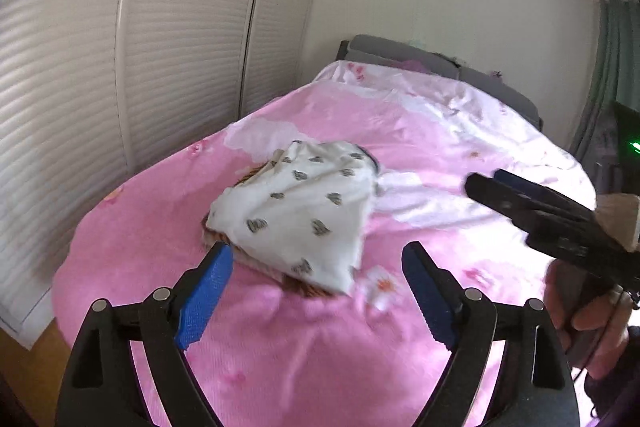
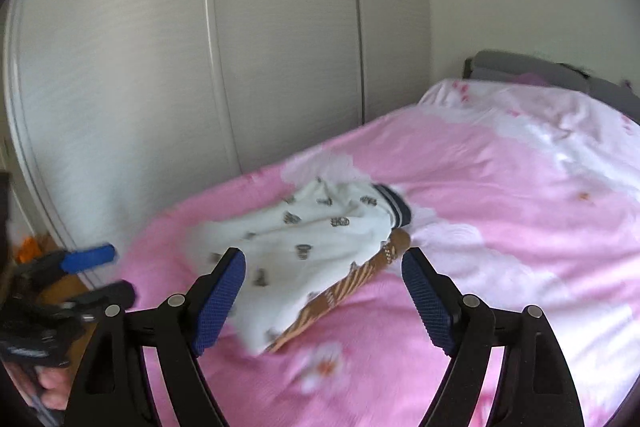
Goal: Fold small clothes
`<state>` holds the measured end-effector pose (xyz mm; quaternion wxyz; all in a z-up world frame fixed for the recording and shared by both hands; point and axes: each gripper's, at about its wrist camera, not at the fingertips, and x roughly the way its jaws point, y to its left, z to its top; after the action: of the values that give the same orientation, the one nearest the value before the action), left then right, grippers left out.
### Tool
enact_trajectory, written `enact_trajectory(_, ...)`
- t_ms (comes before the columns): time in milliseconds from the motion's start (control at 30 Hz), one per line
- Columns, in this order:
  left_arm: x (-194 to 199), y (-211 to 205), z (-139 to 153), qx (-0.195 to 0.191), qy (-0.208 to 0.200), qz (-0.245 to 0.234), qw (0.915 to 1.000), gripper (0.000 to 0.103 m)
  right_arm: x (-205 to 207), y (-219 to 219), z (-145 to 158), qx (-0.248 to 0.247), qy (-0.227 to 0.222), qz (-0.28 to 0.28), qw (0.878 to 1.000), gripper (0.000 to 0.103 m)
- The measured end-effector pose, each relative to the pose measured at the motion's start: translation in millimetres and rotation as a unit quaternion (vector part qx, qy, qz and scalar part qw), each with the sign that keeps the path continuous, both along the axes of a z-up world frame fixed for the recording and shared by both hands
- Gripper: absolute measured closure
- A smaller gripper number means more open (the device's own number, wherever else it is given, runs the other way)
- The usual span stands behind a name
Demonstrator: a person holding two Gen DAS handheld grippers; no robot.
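A small white garment point(image 1: 296, 211) with dark printed marks and a navy striped cuff lies crumpled on the pink bed, on top of a brown striped cloth point(image 1: 308, 289). It also shows in the right wrist view point(image 2: 316, 247), with the brown cloth point(image 2: 360, 279) under its near edge. My left gripper point(image 1: 318, 259) is open and empty, just short of the garment's near edge. My right gripper point(image 2: 324, 263) is open and empty, hovering over the garment's near part. The right gripper also shows at the right of the left wrist view point(image 1: 486, 183); the left gripper shows at the left of the right wrist view point(image 2: 116, 271).
The pink flowered bedspread point(image 1: 460, 147) covers the bed. A white slatted wardrobe point(image 1: 120, 67) runs along the bed's left side. A grey headboard point(image 1: 400, 53) stands at the far end. A green curtain point(image 1: 612, 67) hangs at the right. Wooden floor point(image 1: 36, 363) shows at the lower left.
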<state>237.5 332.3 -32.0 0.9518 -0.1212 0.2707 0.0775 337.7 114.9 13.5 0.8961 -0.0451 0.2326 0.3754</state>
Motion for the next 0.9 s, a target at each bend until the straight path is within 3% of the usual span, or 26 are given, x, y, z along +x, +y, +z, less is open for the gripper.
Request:
enact_trajectory(167,-63,-49,29,-0.013,-0.027,-0.032,0.9990,0.009,-91,-80,29,0.007,-0.037,-0.061,0.997,0.019)
enact_trajectory(267,-86,-87,38,0.004,-0.026,-0.058,0.9979,0.009,-147,-135,41,0.020,-0.047,-0.106,0.993,0.014)
enact_trajectory(367,-110,-126,45,0.021,-0.029,-0.077,0.9964,0.009,-193,-188,48,0.039,-0.047,-0.164,0.985,0.005)
enact_trajectory(500,-138,-171,54,0.030,-0.049,-0.087,0.9945,0.000,-247,-254,48,0.034,-0.044,-0.251,0.966,0.002)
enact_trajectory(700,-163,-228,58,0.047,-0.059,-0.115,0.9905,0.000,-298,-326,42,0.033,-0.026,-0.328,0.944,0.002)
enact_trajectory(900,-183,-275,51,0.072,-0.053,-0.144,0.9856,0.000,-333,-369,32,0.024,-0.023,-0.386,0.922,0.002)
